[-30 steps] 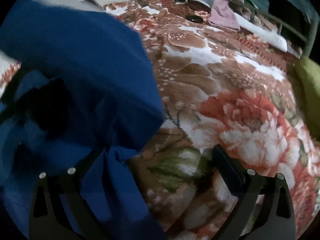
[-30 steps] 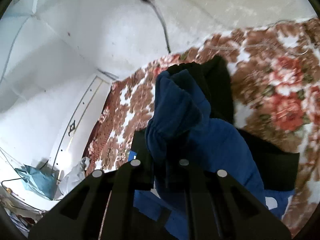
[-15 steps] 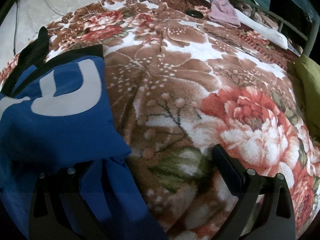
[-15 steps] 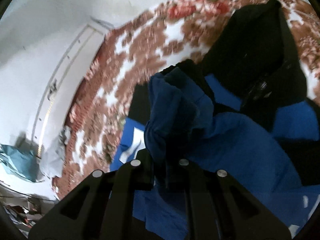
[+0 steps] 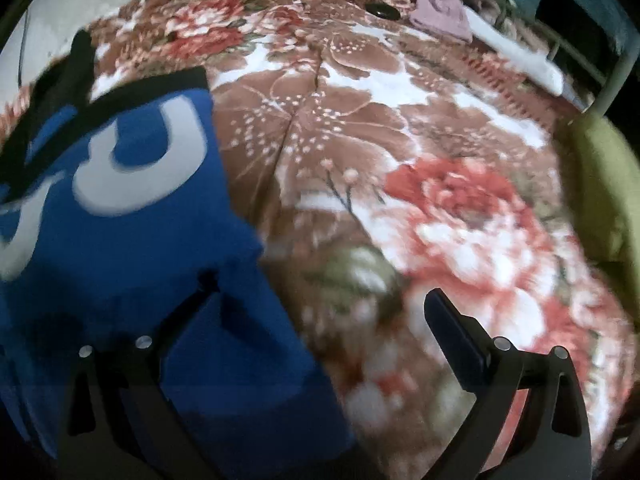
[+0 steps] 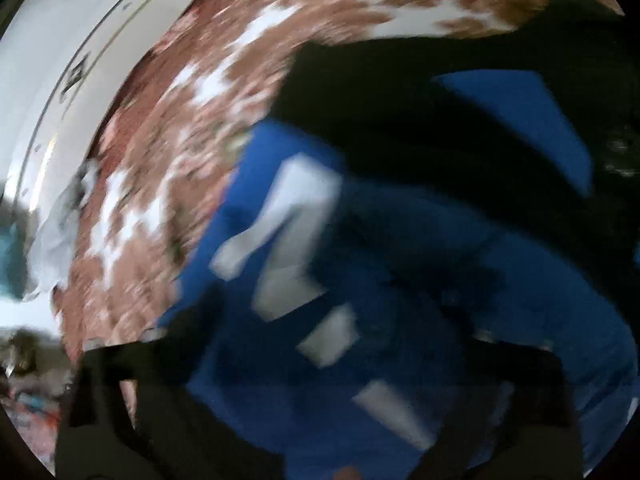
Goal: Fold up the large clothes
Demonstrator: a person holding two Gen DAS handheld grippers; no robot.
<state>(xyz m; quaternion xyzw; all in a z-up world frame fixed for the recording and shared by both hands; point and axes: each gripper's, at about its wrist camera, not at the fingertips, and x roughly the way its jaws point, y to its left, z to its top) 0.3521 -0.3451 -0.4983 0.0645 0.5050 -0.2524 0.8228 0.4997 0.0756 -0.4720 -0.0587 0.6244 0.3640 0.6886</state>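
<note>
A blue garment with white letters and black trim (image 5: 132, 216) lies on the floral blanket (image 5: 400, 160) at the left of the left wrist view. My left gripper (image 5: 320, 308) is open; its left finger lies under or against a blue fold, its right finger (image 5: 452, 332) is over bare blanket. In the blurred right wrist view the same garment (image 6: 360, 240) fills the middle. My right gripper (image 6: 340, 328) is open, its jaws wide apart, low over the blue cloth and holding nothing.
A pink cloth (image 5: 444, 12), a small dark round object (image 5: 382, 10) and white bedding lie at the blanket's far end. A green cushion (image 5: 600, 188) sits at the right. A white wall or cabinet (image 6: 72, 40) borders the bed.
My right gripper opened and let go of the bunched blue cloth, which now lies spread with its letters showing. The lifted garment dropped flat in the left view. Both views shifted.
</note>
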